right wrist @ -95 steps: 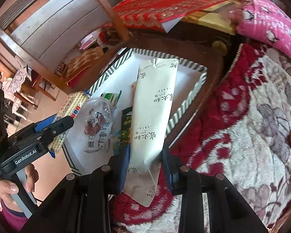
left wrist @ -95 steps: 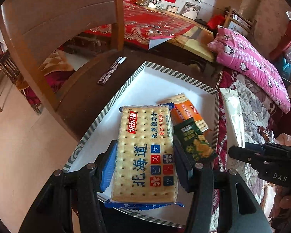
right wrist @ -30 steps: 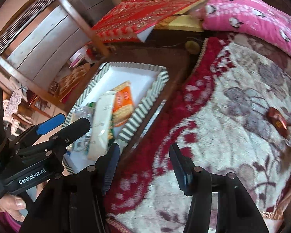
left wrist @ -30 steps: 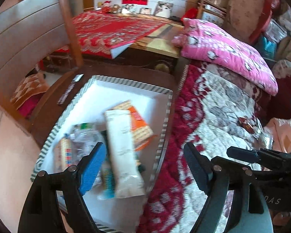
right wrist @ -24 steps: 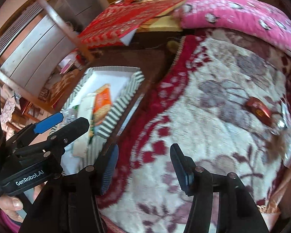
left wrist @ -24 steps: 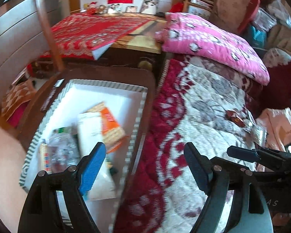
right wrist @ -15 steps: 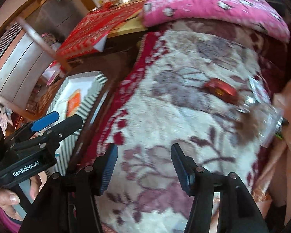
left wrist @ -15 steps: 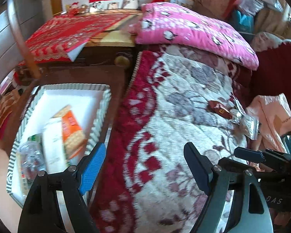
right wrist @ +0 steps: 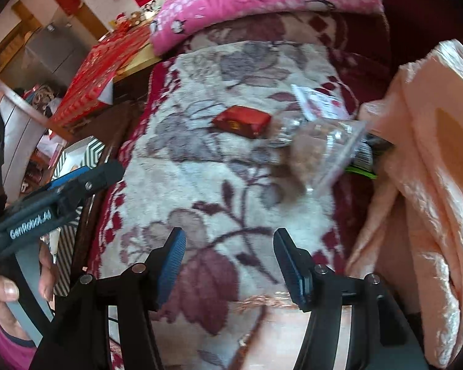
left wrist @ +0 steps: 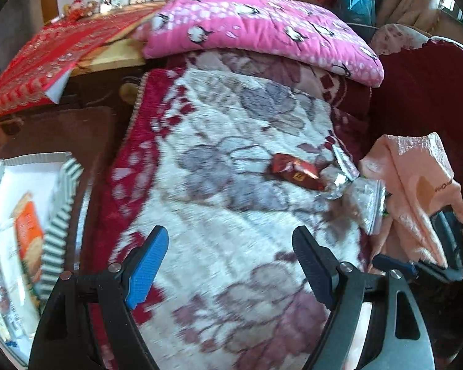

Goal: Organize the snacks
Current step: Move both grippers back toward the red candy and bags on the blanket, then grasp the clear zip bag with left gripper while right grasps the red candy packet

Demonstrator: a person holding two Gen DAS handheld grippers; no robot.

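Observation:
A red-brown snack packet point(left wrist: 294, 173) lies on the flowered blanket point(left wrist: 225, 166), with a silver wrapper point(left wrist: 339, 172) and a clear bag point(left wrist: 369, 202) beside it on the right. The right wrist view shows the same red packet point(right wrist: 242, 121) and clear bag point(right wrist: 327, 151). My left gripper point(left wrist: 230, 265) is open and empty above the blanket, short of the packets. My right gripper point(right wrist: 228, 260) is open and empty, also short of them. The striped white tray point(left wrist: 57, 215) at the far left holds an orange cracker pack point(left wrist: 29, 240) and other snacks.
A pink pillow point(left wrist: 262, 24) lies at the back of the blanket. A peach cloth point(left wrist: 416, 191) is bunched at the right, against the clear bag. A red cloth point(left wrist: 49, 55) covers a table at the back left. The left gripper's body point(right wrist: 52, 209) shows at left.
Both grippers have let go of their snack packs in the tray, opened, and swung right from the tray over the blanket toward the loose packets.

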